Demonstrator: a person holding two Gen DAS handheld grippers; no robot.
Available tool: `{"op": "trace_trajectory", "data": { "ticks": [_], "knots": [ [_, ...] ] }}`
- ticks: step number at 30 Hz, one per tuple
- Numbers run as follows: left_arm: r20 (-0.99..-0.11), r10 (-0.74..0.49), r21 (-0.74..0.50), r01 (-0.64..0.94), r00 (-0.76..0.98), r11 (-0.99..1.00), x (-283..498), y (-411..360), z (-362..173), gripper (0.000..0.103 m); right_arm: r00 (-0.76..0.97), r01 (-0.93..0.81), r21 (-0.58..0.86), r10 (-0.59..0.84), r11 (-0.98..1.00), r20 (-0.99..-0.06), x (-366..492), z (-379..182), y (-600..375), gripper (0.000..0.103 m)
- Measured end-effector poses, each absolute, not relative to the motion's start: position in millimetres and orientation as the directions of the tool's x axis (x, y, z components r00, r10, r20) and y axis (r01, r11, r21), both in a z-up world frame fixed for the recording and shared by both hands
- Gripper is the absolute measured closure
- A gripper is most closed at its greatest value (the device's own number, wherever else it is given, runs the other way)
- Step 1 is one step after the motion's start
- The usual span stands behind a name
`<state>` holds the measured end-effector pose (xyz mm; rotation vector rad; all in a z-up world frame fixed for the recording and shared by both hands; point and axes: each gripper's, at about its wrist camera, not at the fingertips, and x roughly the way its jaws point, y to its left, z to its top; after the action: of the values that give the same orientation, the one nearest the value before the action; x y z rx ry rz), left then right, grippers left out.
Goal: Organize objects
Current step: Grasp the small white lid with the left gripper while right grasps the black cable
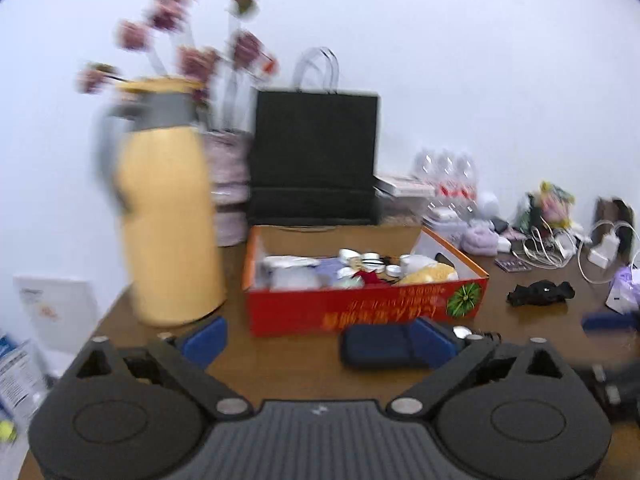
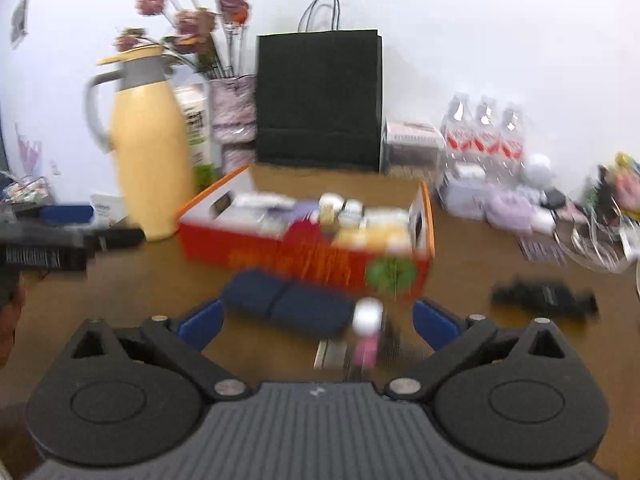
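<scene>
Between the wide-apart fingers of the left tongs [image 1: 320, 340] there is only bare table [image 1: 280, 364]; nothing is held. A dark blue pouch [image 1: 384, 346] lies just before its right finger [image 1: 434, 342], close to it or touching, I cannot tell which. Behind the pouch stands a red box [image 1: 360, 308], filled with small jars and other little things. To the left of the box, beyond the left finger [image 1: 204, 338], a yellow jug [image 1: 168, 224] stands upright. Further back are a black bag [image 1: 316, 152] and blurred flowers [image 1: 192, 60]. To the right, well apart, a black cloth [image 1: 540, 293] lies on the table.

The right tongs [image 2: 316, 322] are also fully open and hold nothing. Between the fingers a small white and pink thing [image 2: 368, 332] is seen, too blurred to name. The pouch [image 2: 288, 304] lies just ahead, nearer the left finger [image 2: 202, 322], and the box [image 2: 304, 248] is behind it. Bottles [image 2: 486, 136] stand far to the right by the wall. At the left edge the left tongs [image 2: 60, 236] appear, blurred.
</scene>
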<state>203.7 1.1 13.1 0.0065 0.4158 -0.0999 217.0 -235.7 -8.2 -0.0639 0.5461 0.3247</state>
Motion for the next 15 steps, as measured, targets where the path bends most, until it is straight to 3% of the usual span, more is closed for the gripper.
{"op": "trace_trajectory", "data": {
  "ticks": [6, 15],
  "knots": [
    [-0.503, -0.116, -0.029, 0.118, 0.856, 0.993, 119.7, -0.6, -6.5, 0.001, 0.733, -0.329, 0.104, 0.323, 0.939, -0.599, 118.4, -32.3, -250.0, 0.0],
    [-0.439, -0.181, 0.055, 0.228, 0.88, 0.972, 127.1, -38.3, -4.6, 0.0, 0.825, -0.216, 0.033, 0.2, 0.976, -0.528, 141.5, -34.0, -258.8, 0.0]
  ]
}}
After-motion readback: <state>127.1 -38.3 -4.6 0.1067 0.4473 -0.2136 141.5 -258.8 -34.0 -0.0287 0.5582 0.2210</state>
